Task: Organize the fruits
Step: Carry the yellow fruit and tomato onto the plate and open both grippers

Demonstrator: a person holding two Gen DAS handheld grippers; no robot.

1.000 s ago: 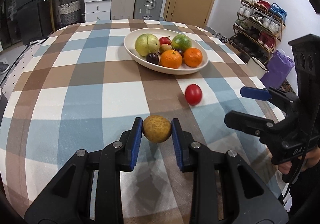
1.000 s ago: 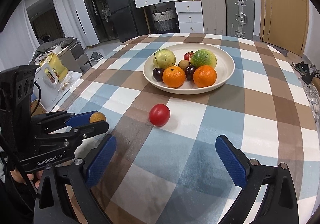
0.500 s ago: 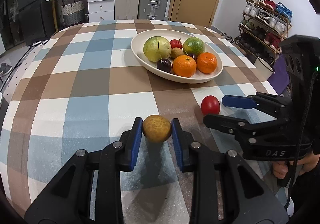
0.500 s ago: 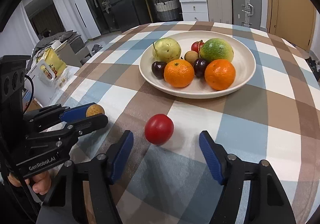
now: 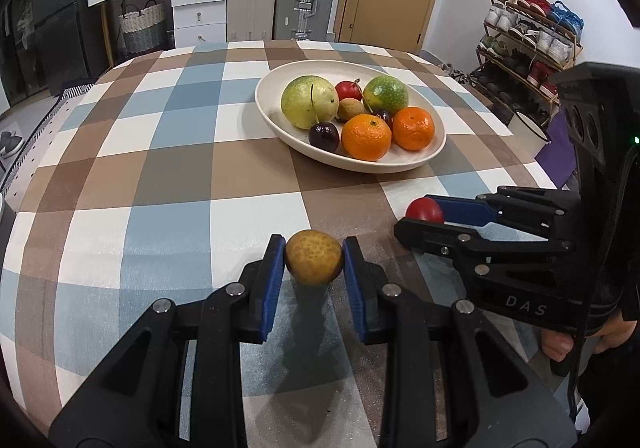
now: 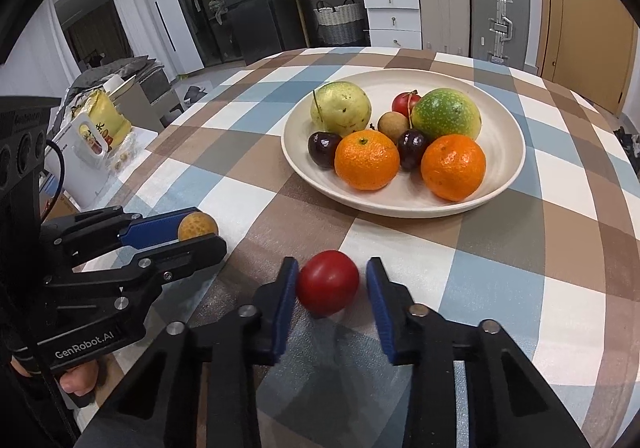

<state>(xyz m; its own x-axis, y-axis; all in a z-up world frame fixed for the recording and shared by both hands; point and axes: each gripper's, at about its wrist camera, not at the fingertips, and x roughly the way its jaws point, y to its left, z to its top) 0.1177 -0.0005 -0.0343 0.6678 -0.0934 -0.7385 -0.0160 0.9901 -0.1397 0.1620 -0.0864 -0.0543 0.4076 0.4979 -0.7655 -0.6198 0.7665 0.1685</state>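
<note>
From the left wrist view we see only part of the red fruit (image 5: 423, 209); the right gripper (image 5: 416, 216) covers its right and lower side. From the right wrist view the yellow-brown fruit (image 6: 197, 225) shows as a small cap, the left gripper (image 6: 200, 234) hiding the rest. In the bowl (image 6: 500, 184), the small red fruit (image 6: 404, 102) sits half behind the green fruit (image 6: 446, 119), and one dark cherry (image 5: 383, 115) is nearly lost behind the oranges. The tablecloth's (image 5: 160, 184) near edge is cut off below both grippers, and we cannot tell whether the right pad touches the red fruit.
</note>
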